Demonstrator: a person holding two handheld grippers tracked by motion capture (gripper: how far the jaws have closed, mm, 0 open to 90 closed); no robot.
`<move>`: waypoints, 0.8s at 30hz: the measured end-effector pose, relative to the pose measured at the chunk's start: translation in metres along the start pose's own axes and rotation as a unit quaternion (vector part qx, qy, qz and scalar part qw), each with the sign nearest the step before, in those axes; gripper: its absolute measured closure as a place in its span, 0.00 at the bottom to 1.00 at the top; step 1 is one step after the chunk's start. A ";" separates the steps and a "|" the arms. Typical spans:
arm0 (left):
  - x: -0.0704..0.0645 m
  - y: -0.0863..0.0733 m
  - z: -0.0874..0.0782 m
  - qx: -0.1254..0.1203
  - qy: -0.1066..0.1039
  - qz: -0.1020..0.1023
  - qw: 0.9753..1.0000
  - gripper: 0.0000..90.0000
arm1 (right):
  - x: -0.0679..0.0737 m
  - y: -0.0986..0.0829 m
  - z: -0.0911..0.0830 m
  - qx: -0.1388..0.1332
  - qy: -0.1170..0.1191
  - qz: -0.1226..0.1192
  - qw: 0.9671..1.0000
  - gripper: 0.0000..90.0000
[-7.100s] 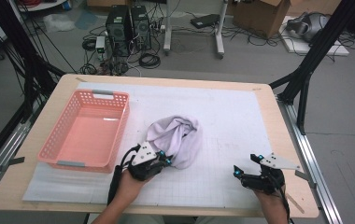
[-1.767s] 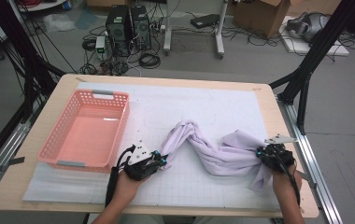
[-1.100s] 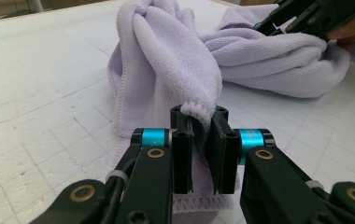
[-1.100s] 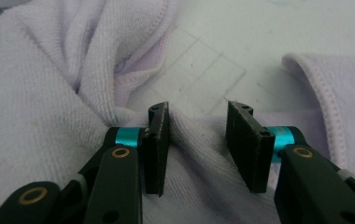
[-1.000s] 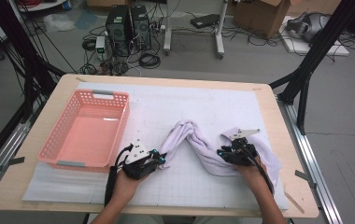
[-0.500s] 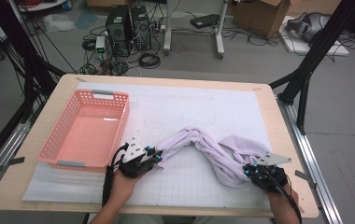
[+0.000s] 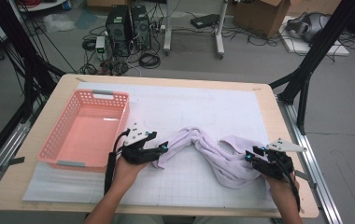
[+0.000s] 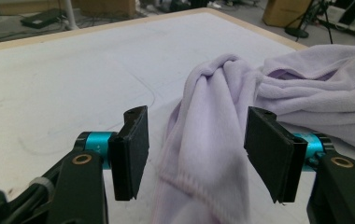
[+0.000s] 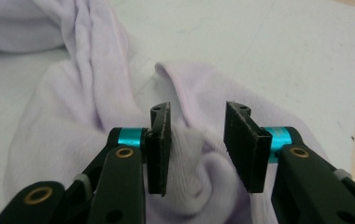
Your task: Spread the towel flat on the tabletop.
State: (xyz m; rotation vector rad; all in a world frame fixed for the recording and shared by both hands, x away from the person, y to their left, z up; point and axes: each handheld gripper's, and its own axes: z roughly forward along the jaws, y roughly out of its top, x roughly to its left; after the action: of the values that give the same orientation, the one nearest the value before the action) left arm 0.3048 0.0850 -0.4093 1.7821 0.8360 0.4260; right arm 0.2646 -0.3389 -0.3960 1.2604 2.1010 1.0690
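Item: lilac towel (image 7: 213, 151), lying twisted on the counter (image 7: 203, 102) between our two tools. Since half a second ago, our right tool (image 7: 255, 161) has moved onto its near end, jaws apart around a fold; our left tool (image 7: 159, 150) straddles the other end, wide. Neither grips yet; spreading awaits both closures.

Pink perforated basket (image 7: 88, 128) sits on the white gridded mat (image 7: 199, 105), left side of the wooden table (image 7: 269, 105). Beyond the table: computer towers (image 7: 128, 23), tangled cables (image 7: 255, 35), cardboard box (image 7: 259, 11).
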 end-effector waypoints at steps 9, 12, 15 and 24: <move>-0.004 0.014 0.054 0.067 -0.022 0.011 0.997 0.47 | -0.006 0.008 0.014 -0.013 0.010 0.012 1.000 0.67; -0.004 0.008 0.064 0.102 -0.033 0.013 0.994 0.57 | -0.005 0.008 0.017 -0.011 0.013 0.014 1.000 0.67; -0.010 0.002 0.063 0.106 -0.029 0.039 0.993 0.85 | -0.006 0.010 0.021 -0.008 0.018 0.013 1.000 0.67; -0.033 -0.023 0.018 0.078 -0.039 0.109 0.990 0.90 | -0.002 0.041 0.041 -0.006 0.032 -0.004 0.999 0.67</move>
State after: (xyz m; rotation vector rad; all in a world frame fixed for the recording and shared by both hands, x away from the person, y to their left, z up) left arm 0.2855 0.0534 -0.4338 2.0319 0.6360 0.4398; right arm 0.3162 -0.3134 -0.3876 1.2265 2.1406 1.1306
